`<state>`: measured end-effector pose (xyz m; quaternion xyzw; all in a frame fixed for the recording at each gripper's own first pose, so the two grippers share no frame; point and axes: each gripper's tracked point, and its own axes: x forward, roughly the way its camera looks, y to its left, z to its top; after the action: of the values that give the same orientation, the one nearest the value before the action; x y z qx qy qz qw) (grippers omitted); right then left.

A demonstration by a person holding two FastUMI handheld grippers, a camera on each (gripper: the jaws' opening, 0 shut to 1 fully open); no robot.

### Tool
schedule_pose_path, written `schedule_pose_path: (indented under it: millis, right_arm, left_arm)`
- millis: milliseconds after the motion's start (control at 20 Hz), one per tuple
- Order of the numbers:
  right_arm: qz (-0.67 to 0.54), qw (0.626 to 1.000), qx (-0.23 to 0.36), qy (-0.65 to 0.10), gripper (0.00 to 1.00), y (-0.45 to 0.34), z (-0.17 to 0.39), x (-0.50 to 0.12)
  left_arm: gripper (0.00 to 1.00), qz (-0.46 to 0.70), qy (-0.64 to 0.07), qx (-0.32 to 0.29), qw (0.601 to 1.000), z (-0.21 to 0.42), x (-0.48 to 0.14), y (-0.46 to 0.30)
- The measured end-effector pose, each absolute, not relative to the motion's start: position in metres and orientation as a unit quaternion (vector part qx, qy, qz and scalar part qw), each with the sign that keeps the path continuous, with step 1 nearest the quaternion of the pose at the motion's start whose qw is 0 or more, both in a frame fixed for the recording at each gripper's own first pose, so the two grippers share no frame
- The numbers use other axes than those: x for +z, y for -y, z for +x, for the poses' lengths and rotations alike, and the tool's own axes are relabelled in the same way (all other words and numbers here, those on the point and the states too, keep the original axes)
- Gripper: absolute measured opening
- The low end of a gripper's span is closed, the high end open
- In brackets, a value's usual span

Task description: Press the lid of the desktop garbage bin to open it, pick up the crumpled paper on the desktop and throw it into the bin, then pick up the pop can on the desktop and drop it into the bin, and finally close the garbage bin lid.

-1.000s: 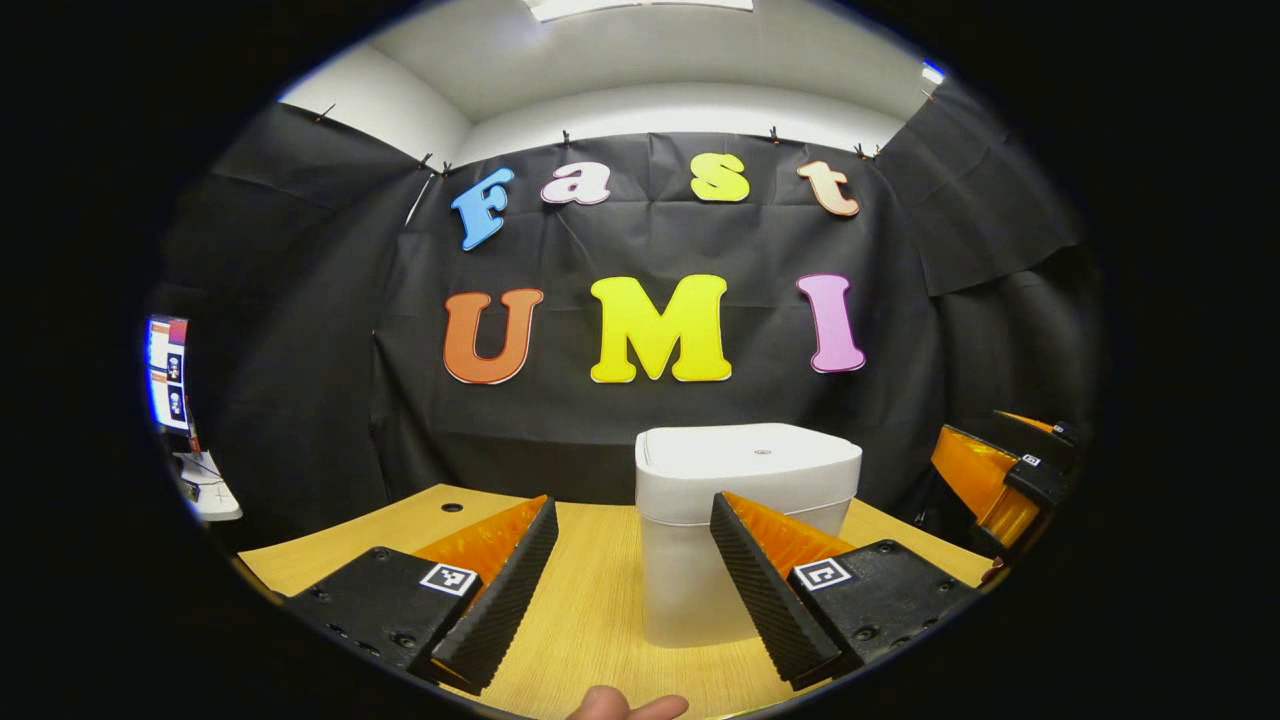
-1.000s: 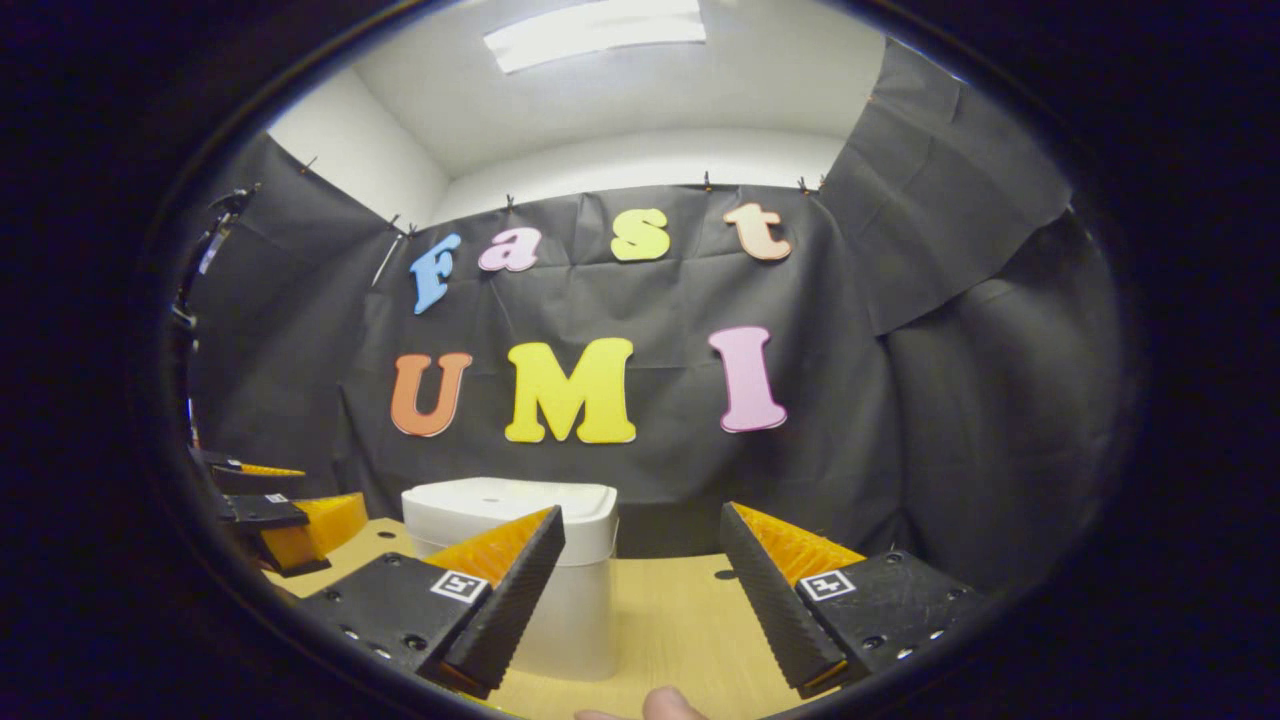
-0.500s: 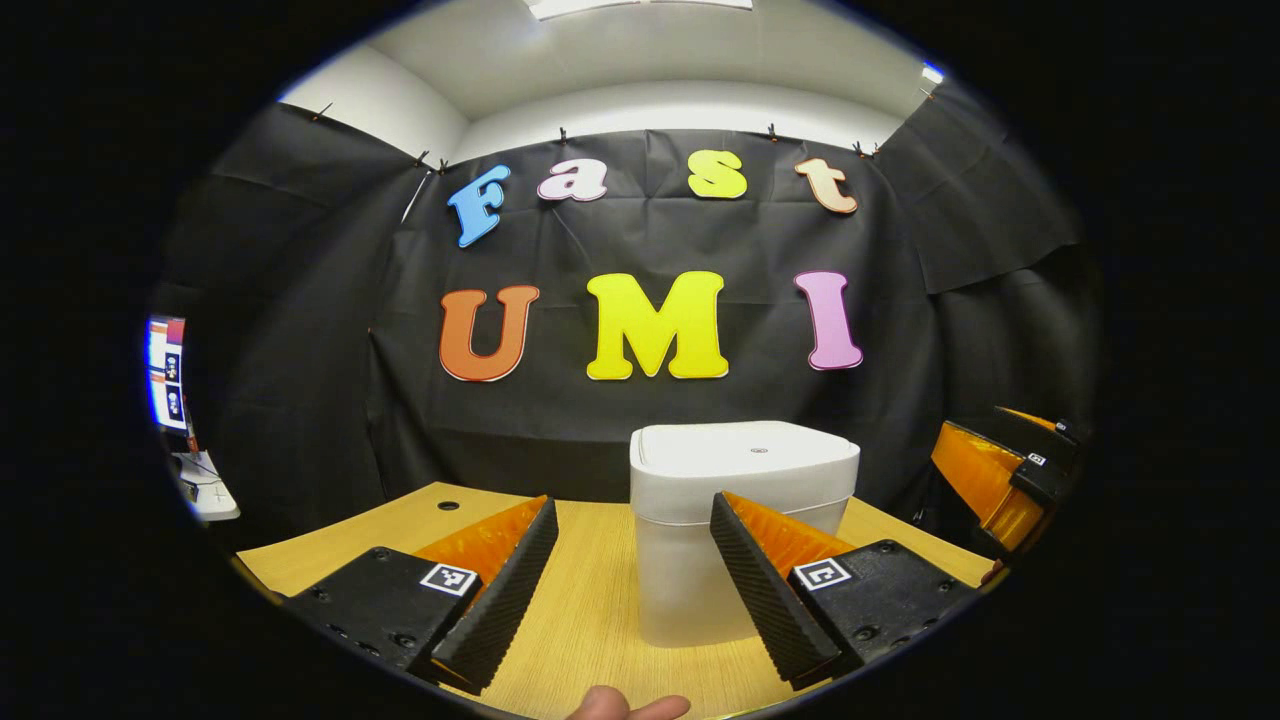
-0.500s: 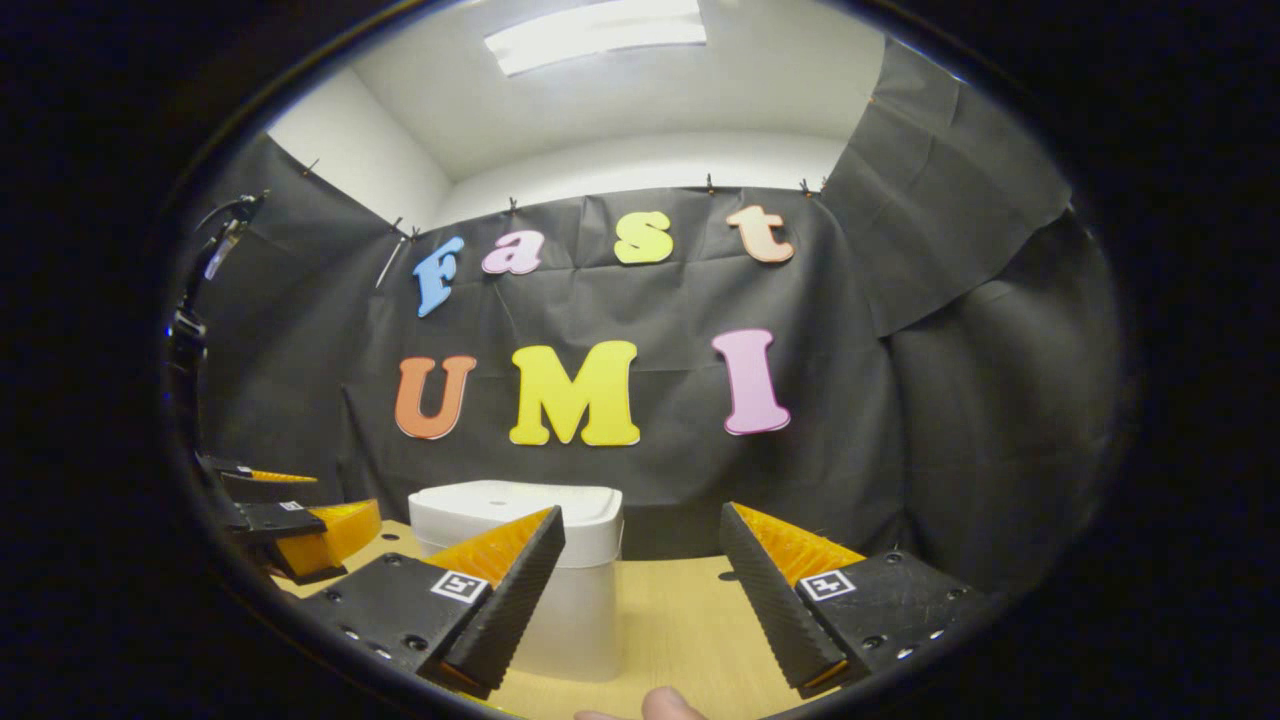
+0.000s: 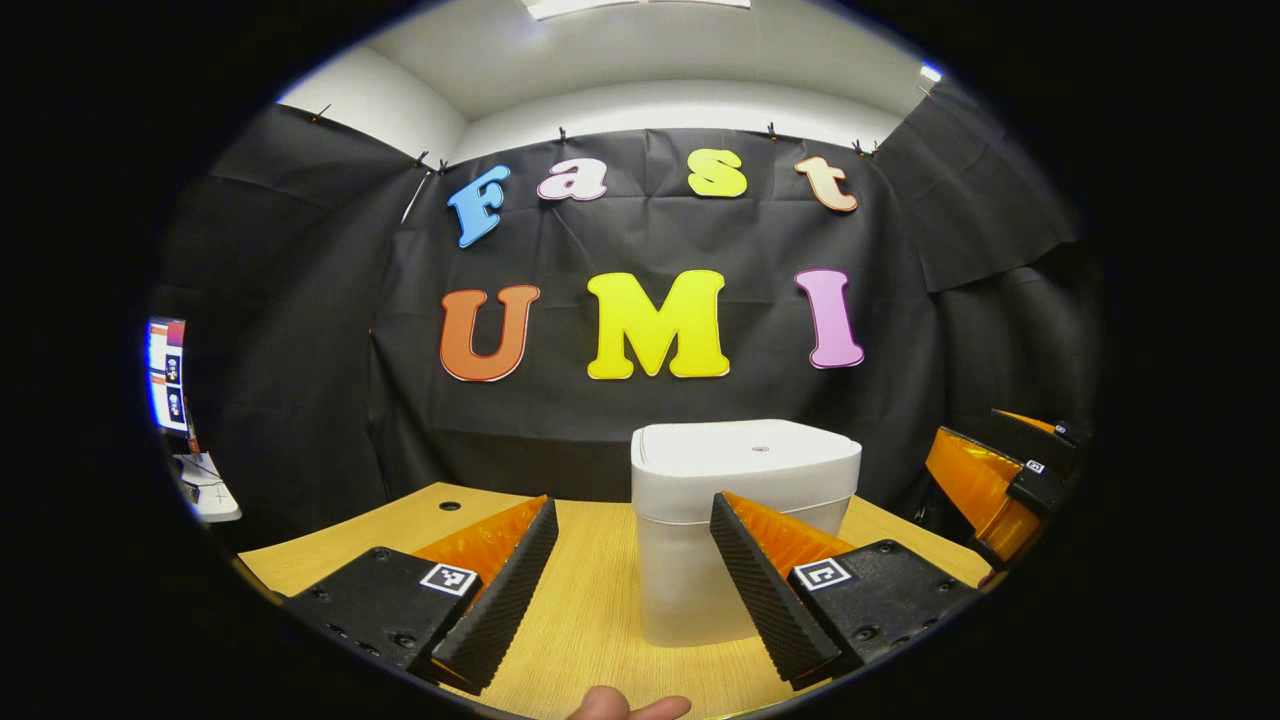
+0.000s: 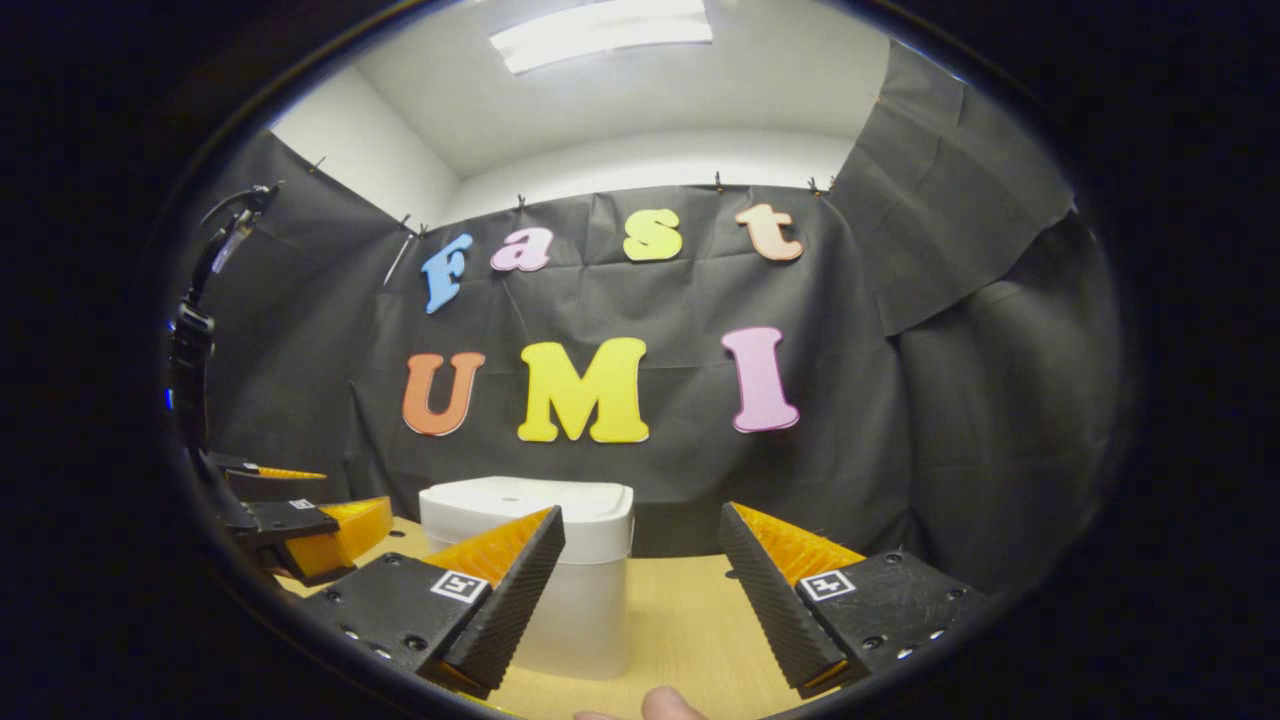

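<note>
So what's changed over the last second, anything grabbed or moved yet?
Little. In the right gripper view the bin has drifted slightly rightward, so the right gripper has swung a little left. Nothing was gripped or released. Both grippers stay open and empty, the left gripper hardly moved, and the lid is still shut.

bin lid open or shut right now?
Shut. The lid lies flat and flush on the white bin, with no gap in either gripper view.

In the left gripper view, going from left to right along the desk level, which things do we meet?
Monitor → left gripper → white garbage bin → right gripper.
</note>
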<state>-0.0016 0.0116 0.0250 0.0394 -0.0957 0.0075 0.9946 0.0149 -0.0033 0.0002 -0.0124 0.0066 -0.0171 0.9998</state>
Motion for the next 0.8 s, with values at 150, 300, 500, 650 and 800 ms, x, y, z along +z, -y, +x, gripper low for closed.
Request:
schedule_pose_path:
  millis: [150,300,500,650,800]
  right_arm:
    - [0.039,0.995,0.007,0.092,0.97,-0.0104,-0.0004,0.0217]
    - [0.042,0.995,0.006,0.091,0.97,-0.0092,-0.0015,0.0218]
    - [0.040,0.995,0.007,0.091,0.97,-0.0108,-0.0018,0.0197]
    - [0.040,0.995,0.009,0.088,0.97,-0.0122,-0.0009,0.0180]
    - [0.038,0.995,0.010,0.088,0.97,-0.0146,-0.0016,0.0182]
  left_arm:
    - [0.99,-0.012,-0.008,-0.016,1.000,0.0147,-0.0019,0.0026]
    - [0.98,-0.010,-0.004,-0.012,1.000,0.0138,0.0017,-0.0013]
    - [0.98,-0.007,-0.002,-0.014,1.000,0.0137,0.0023,0.0011]
    - [0.98,-0.006,-0.004,-0.014,1.000,0.0139,0.0004,0.0006]
    - [0.98,-0.005,-0.004,-0.013,1.000,0.0141,0.0002,-0.0006]
